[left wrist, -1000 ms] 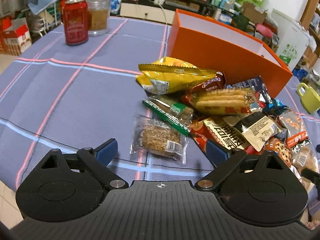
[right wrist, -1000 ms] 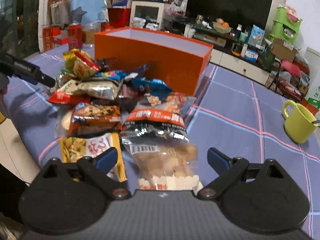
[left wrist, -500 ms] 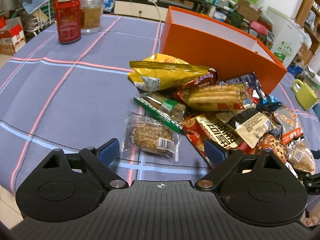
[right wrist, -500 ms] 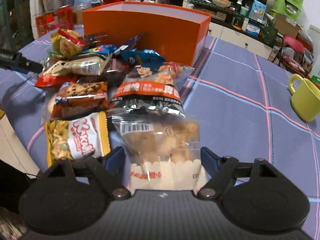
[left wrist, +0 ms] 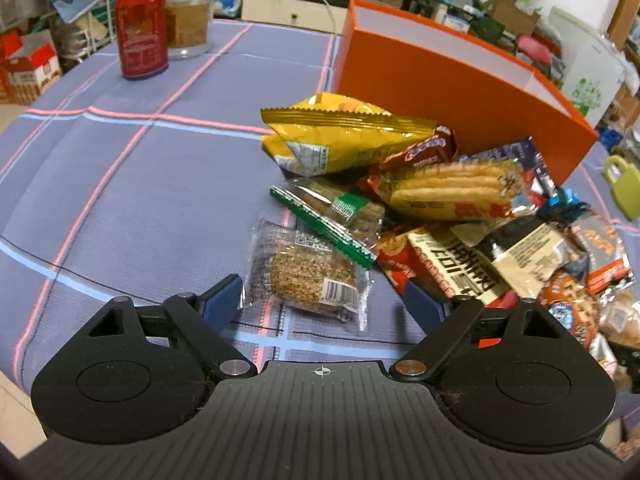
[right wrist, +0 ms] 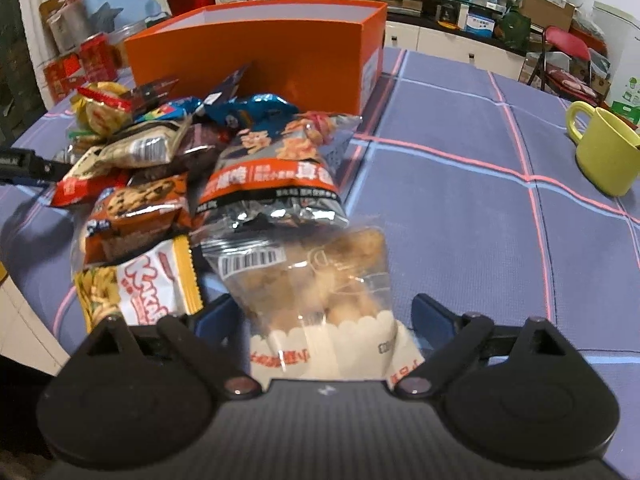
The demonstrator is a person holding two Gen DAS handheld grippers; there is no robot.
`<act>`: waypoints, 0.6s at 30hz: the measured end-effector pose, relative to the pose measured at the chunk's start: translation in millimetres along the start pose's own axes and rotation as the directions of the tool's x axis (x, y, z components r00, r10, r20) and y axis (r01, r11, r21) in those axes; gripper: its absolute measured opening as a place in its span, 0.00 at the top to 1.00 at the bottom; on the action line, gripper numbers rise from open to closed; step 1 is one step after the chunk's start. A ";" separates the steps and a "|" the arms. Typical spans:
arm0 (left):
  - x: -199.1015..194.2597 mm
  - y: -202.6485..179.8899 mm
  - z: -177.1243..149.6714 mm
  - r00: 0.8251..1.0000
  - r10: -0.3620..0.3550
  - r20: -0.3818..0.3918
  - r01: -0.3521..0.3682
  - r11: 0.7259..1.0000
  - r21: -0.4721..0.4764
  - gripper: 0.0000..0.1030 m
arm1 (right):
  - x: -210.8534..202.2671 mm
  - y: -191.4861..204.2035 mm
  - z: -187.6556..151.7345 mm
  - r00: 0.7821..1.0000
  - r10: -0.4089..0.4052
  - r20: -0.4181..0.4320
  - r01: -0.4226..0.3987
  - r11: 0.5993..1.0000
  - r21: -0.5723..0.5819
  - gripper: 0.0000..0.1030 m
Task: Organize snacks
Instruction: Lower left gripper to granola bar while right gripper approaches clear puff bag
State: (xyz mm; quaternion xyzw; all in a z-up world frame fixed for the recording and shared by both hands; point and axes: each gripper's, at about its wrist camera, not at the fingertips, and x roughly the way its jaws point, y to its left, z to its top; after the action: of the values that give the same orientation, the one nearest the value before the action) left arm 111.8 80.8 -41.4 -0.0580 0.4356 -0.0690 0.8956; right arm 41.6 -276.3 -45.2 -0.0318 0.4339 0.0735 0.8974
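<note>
A pile of snack packets lies on the purple checked tablecloth in front of an open orange box (left wrist: pixel 448 80), also in the right wrist view (right wrist: pixel 256 52). My left gripper (left wrist: pixel 322 300) is open, its fingers on either side of a clear-wrapped sesame cake (left wrist: pixel 310 274) at the pile's near edge. A yellow chip bag (left wrist: pixel 340 136) lies beyond it. My right gripper (right wrist: pixel 326 316) is open around the near end of a clear bag of round biscuits (right wrist: pixel 316 280). A grey-and-orange packet (right wrist: pixel 276 172) lies behind that bag.
A red can (left wrist: pixel 141 30) and a glass jar (left wrist: pixel 187 18) stand at the far left of the table. A yellow-green mug (right wrist: pixel 604 148) stands at the right. The table edge is close on the left in both views. The other gripper's arm (right wrist: pixel 24 162) shows at left.
Both grippers have moved forward and down toward the pile. The sesame cake now lies between the left fingers and the biscuit bag between the right fingers. Both stay open.
</note>
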 end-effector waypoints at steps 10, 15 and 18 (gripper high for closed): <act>2.7 -0.5 0.6 0.999 0.032 0.012 -0.032 0.999 0.020 0.34 | 3.0 1.7 5.0 0.999 -0.014 -0.032 0.014 1.000 0.007 0.10; 0.1 2.8 -0.1 1.000 0.023 0.013 -0.023 0.999 0.027 0.42 | 2.5 2.4 4.1 0.999 -0.022 -0.035 0.022 1.000 0.012 0.09; 0.1 1.9 -1.5 1.000 0.004 0.018 -0.005 1.000 0.026 0.35 | 1.6 2.4 2.2 0.999 -0.019 -0.034 0.019 1.000 0.007 0.09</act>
State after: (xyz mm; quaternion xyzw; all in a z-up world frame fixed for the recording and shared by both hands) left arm 110.8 82.7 -42.7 -0.0457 0.4267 -0.0721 0.9004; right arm 43.9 -273.6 -45.1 -0.0337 0.4490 0.0629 0.8907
